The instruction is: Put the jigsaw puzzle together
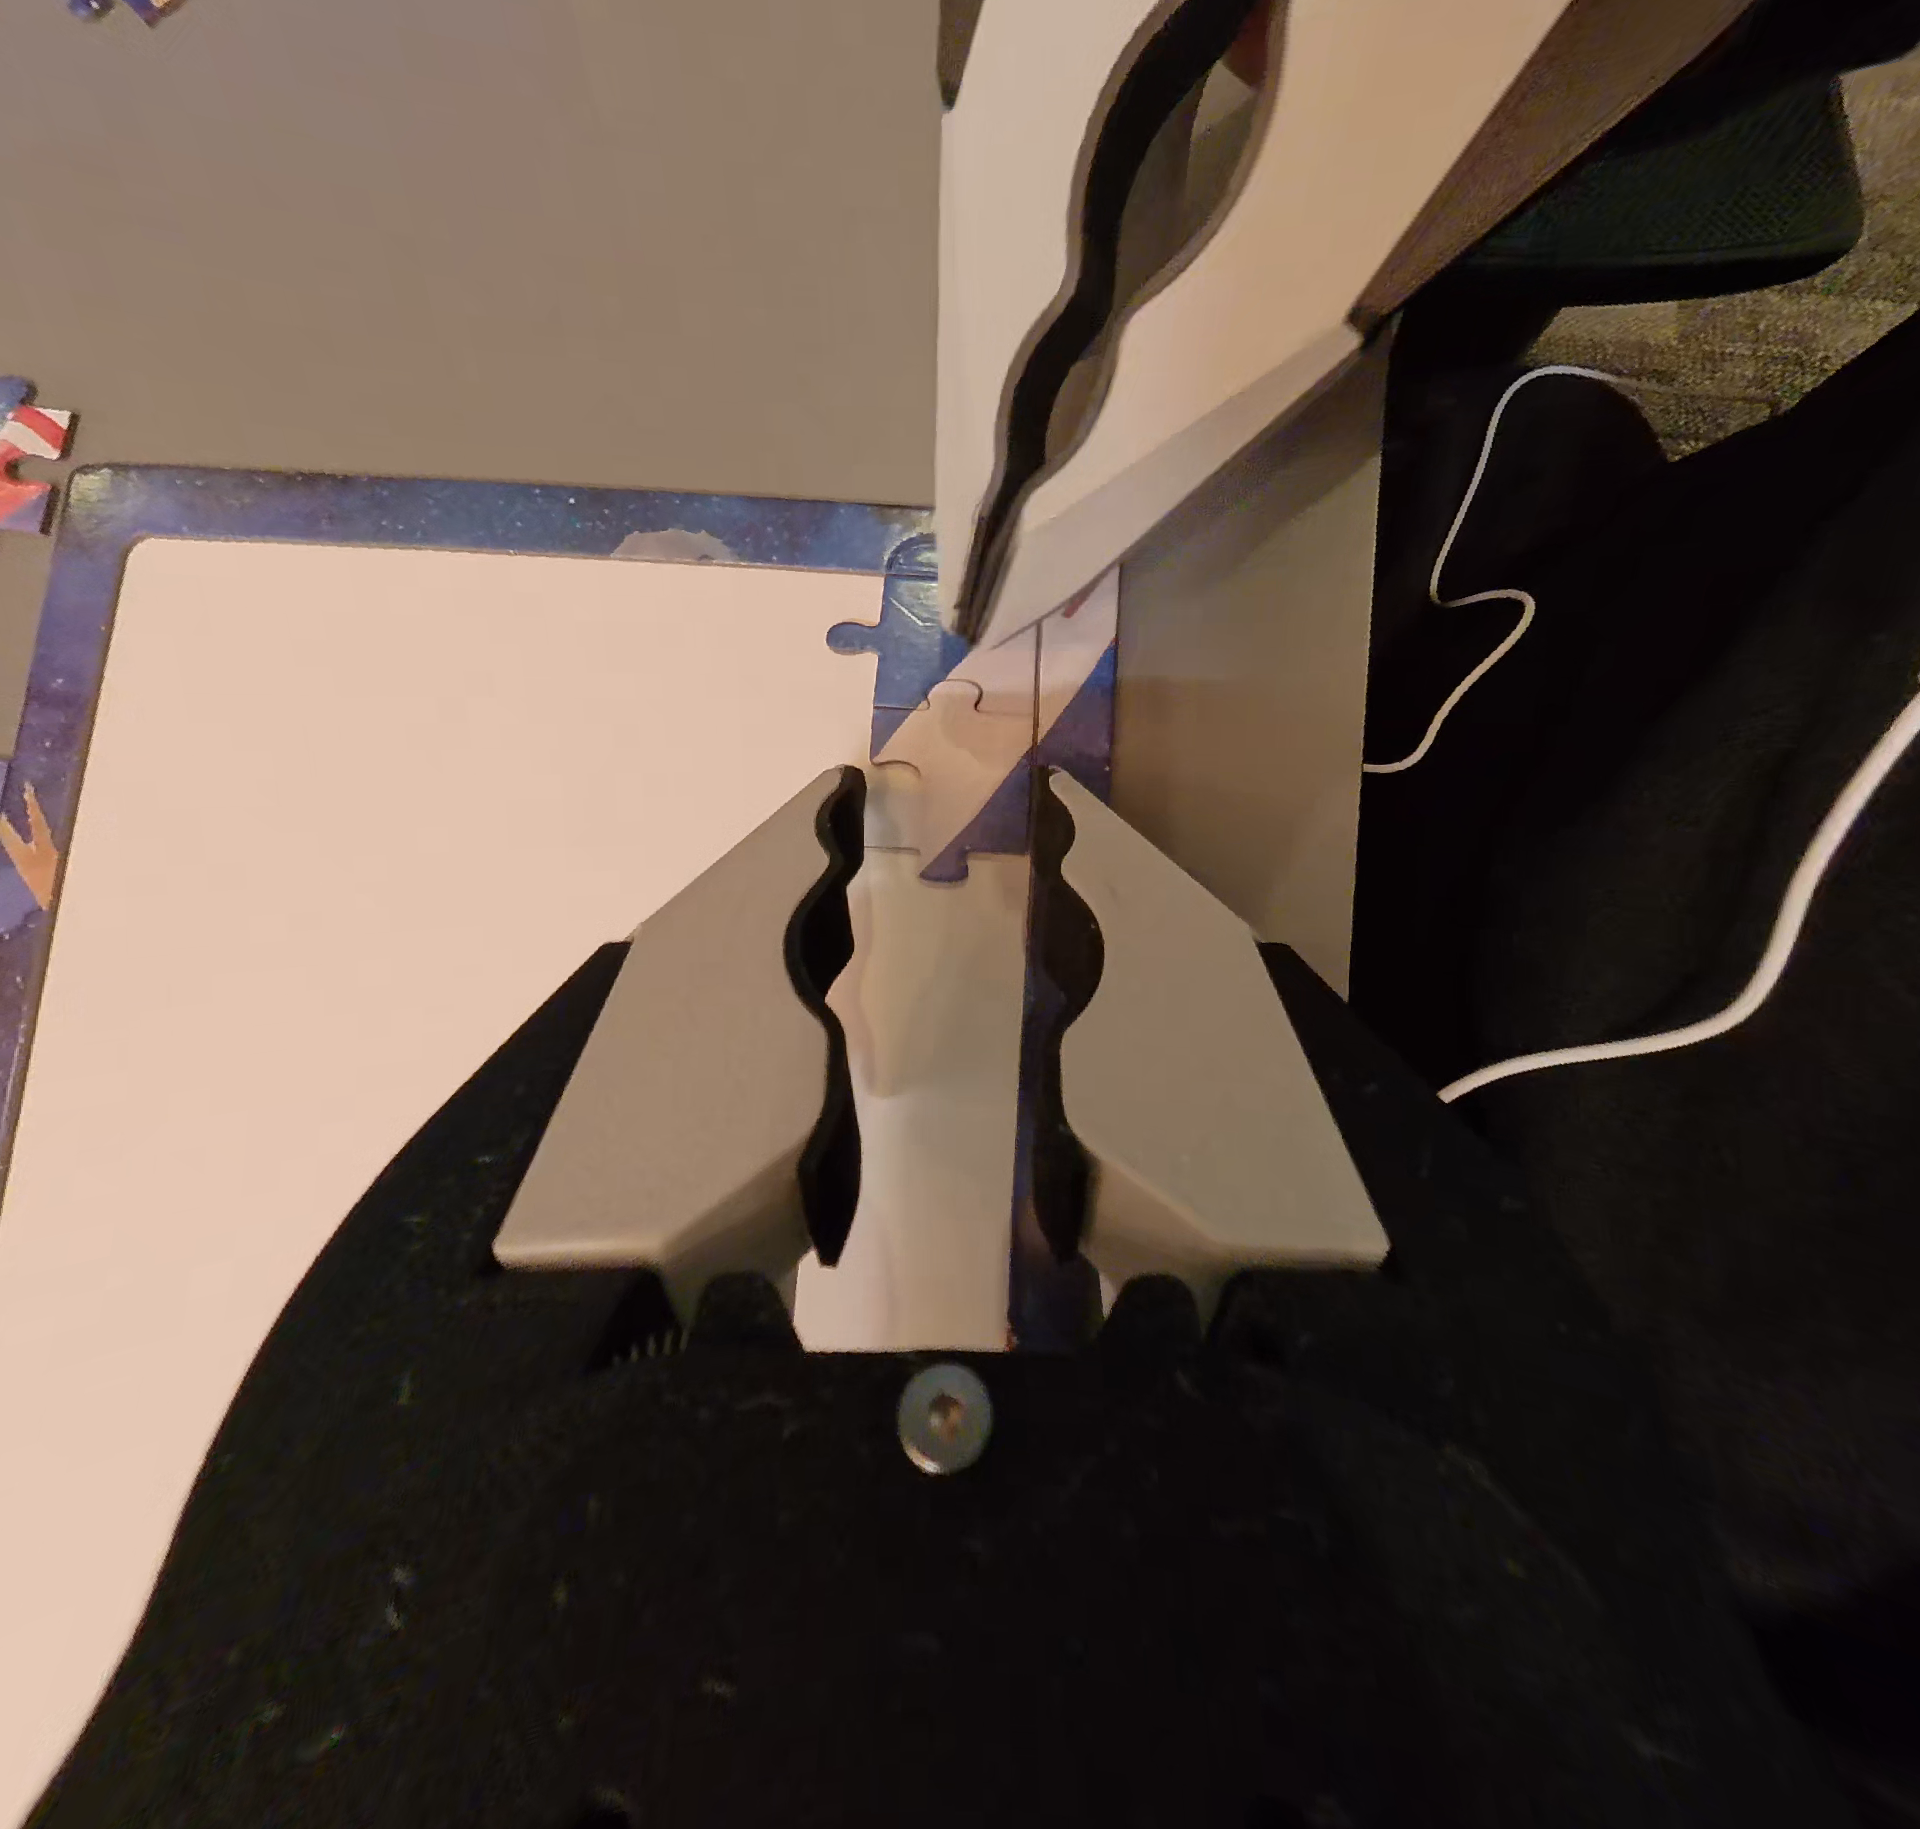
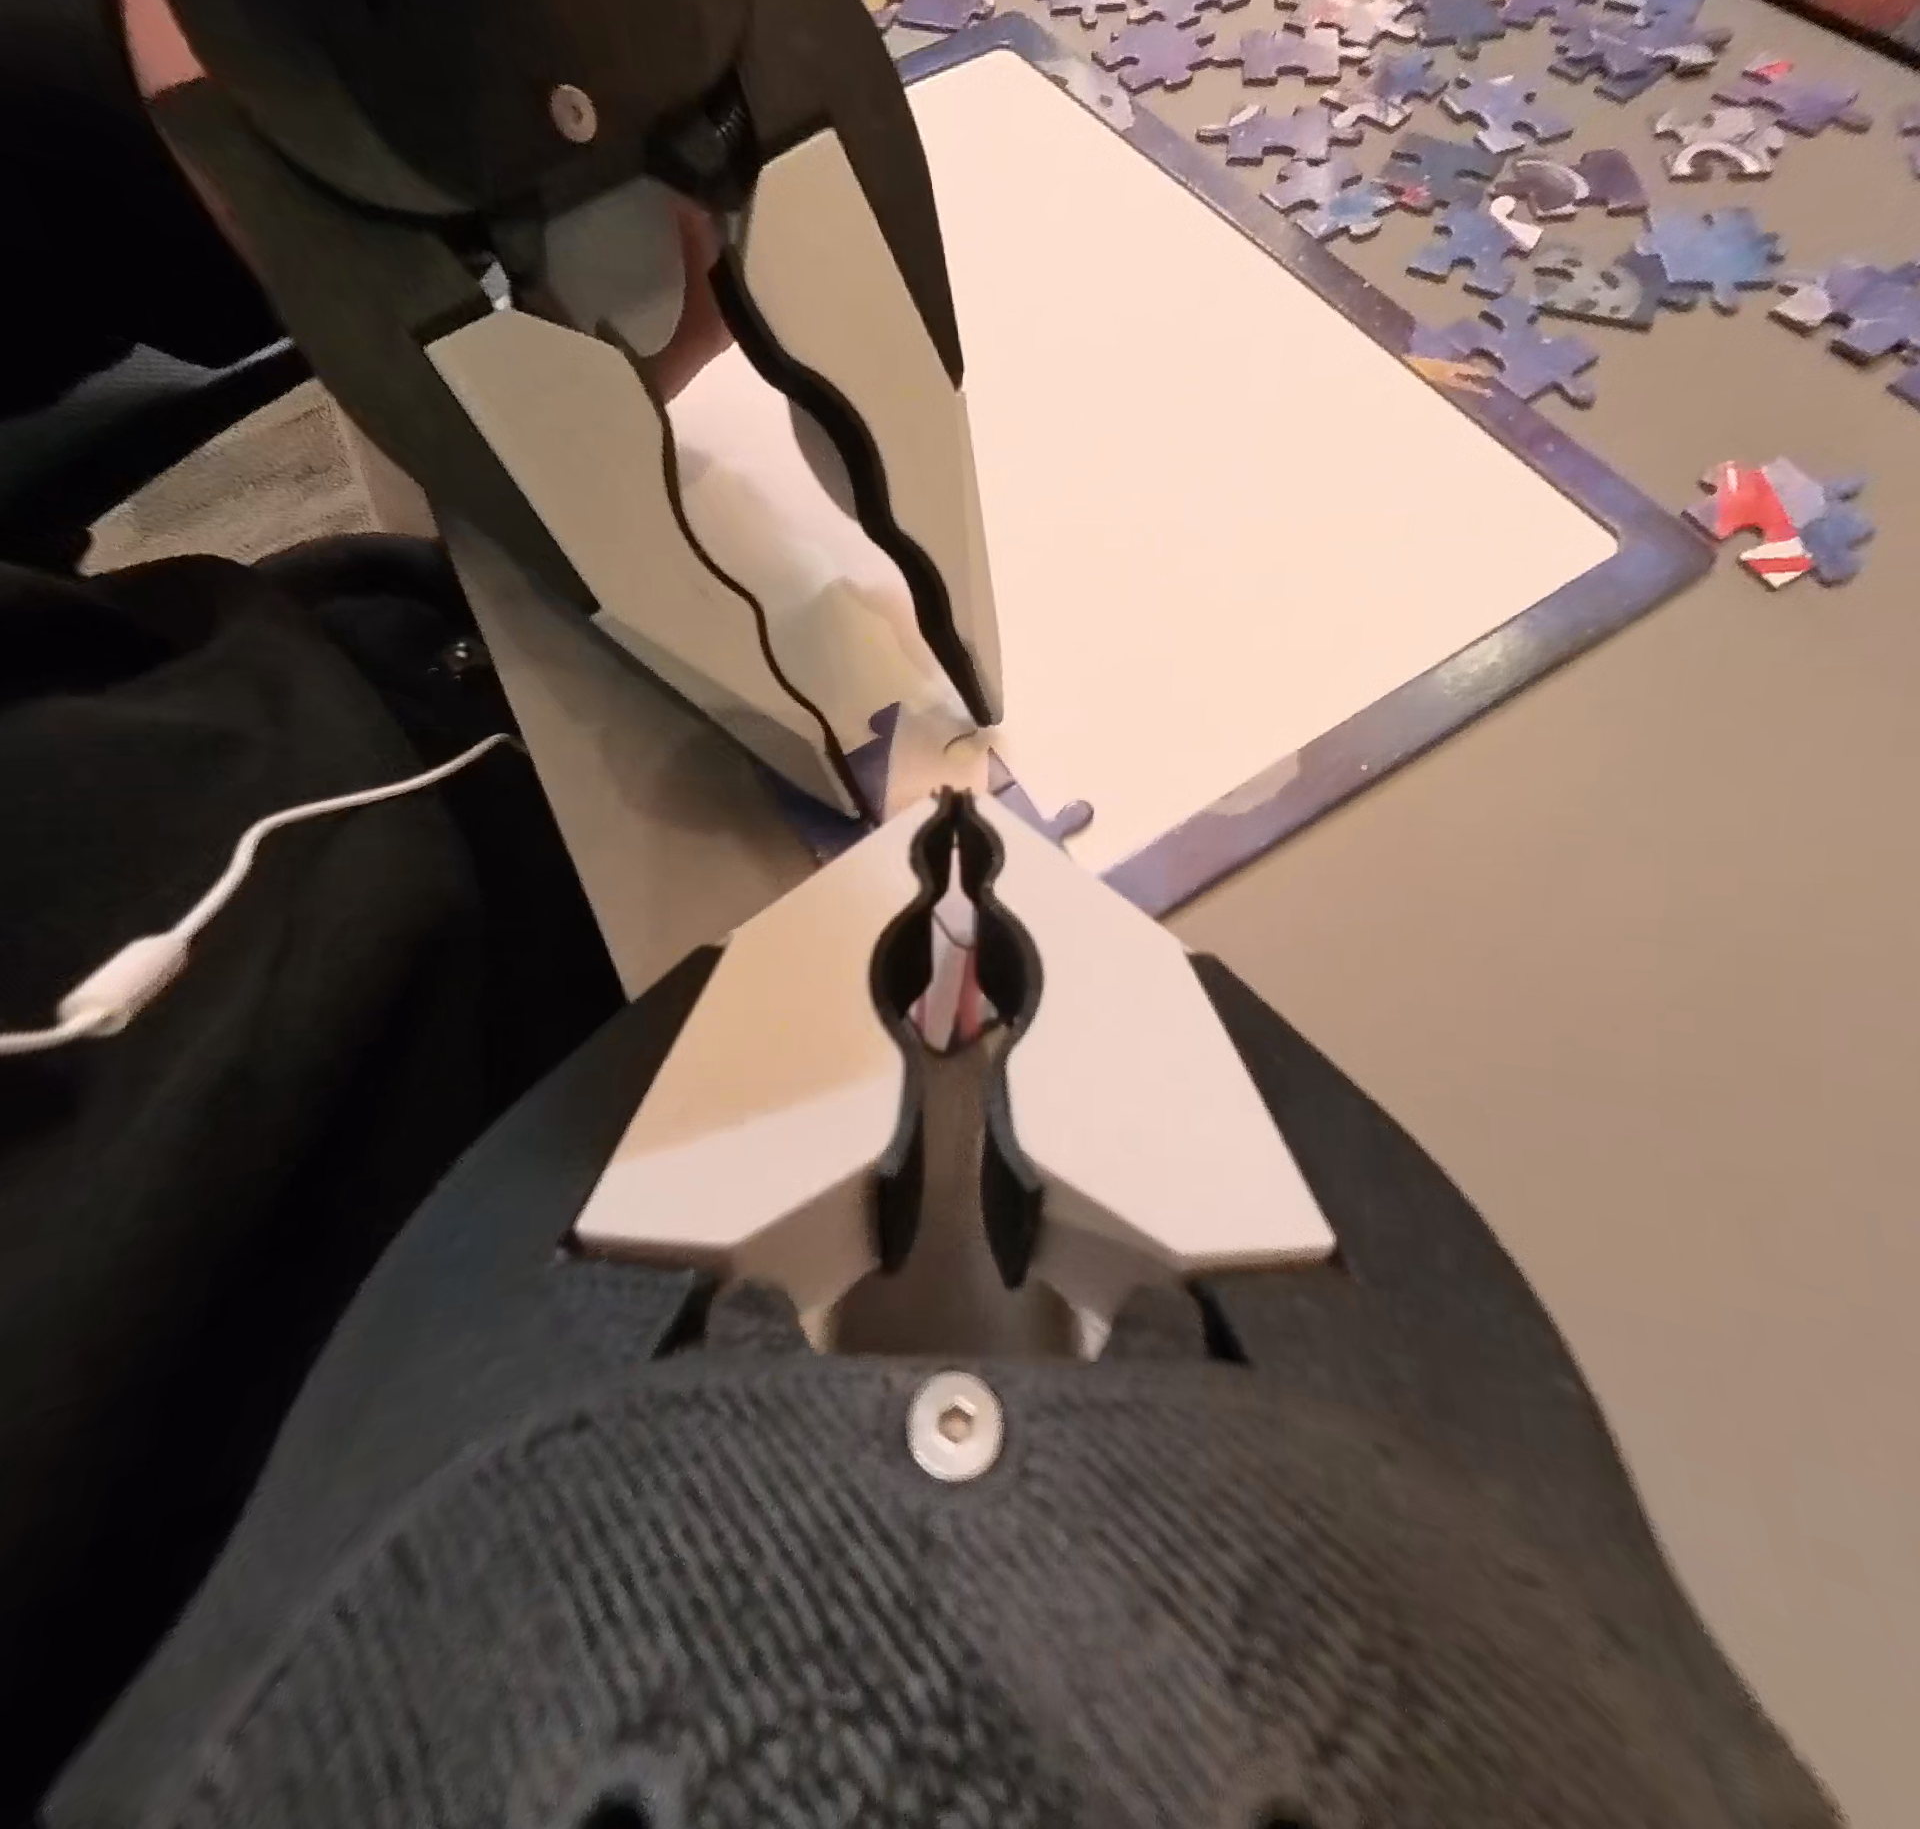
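The blue puzzle frame (image 1: 416, 512) with its white inner board (image 1: 416, 844) lies on the grey table. A few joined pieces (image 1: 966, 740), blue and pale, sit in the frame's corner along its right edge. My left gripper (image 1: 951, 782) is open, its fingertips resting either side of these pieces without pressing on them; it also shows in the right wrist view (image 2: 920, 756). My right gripper (image 2: 954, 797) is shut, its tip down on the corner pieces just beyond the left one; it also shows in the left wrist view (image 1: 971, 616). Red and white of a piece shows behind its pads.
Several loose blue pieces (image 2: 1455, 117) lie scattered on the table beyond the frame. A red-and-white piece (image 2: 1766, 522) lies by the frame's far corner. The table edge and a white cable (image 1: 1455, 584) are close on the right of the left wrist view. The grippers are tip to tip, or close to it.
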A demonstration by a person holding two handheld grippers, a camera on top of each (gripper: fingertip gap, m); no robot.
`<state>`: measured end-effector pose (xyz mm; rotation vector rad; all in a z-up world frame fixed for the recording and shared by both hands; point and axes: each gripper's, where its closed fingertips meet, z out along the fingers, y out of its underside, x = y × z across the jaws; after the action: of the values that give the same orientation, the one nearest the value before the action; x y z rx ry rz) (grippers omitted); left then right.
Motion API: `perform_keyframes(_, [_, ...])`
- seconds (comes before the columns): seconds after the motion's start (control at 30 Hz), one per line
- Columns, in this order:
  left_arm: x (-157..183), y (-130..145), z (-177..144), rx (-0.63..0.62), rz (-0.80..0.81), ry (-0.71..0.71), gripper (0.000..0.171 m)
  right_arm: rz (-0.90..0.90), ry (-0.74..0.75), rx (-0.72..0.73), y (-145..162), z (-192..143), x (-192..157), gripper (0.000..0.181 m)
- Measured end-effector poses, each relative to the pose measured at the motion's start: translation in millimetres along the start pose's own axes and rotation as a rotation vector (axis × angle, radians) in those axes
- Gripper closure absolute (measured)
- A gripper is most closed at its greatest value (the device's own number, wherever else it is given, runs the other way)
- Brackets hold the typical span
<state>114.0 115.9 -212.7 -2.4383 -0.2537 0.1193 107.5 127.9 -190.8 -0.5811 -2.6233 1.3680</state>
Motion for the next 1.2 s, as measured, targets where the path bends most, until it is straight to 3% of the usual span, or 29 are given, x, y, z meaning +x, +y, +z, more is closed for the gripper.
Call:
perform_keyframes(0.23, [2.0, 0.0, 0.3, -0.004, 0.002, 0.011, 0.14, -0.054, 0.012, -0.085, 13.6, 14.6, 0.3, 0.181])
perform_keyframes(0.8, [-0.6, 3.1, -2.1, 0.009, -0.031, 0.009, 0.144, 0.014, 0.016, -0.051, 10.3, 2.9, 15.0, 0.179])
perform_keyframes(0.9, [2.2, 1.3, -2.7, 0.018, -0.028, 0.03, 0.141, 0.008, 0.023, -0.061, 13.4, 0.2, 19.0, 0.171])
perform_keyframes(0.97, [5.1, -1.6, -3.2, 0.041, -0.032, 0.046, 0.129, -0.006, 0.008, -0.053, 14.7, -2.5, 17.0, 0.162])
perform_keyframes(1.1, [13.7, -9.1, -7.7, 0.085, -0.034, 0.064, 0.107, -0.025, -0.083, -0.019, 15.0, -8.6, 2.0, 0.124])
perform_keyframes(1.2, [10.0, -7.3, -8.0, 0.075, -0.037, 0.01, 0.104, -0.109, -0.121, 0.002, 12.8, -11.0, -7.9, 0.109])
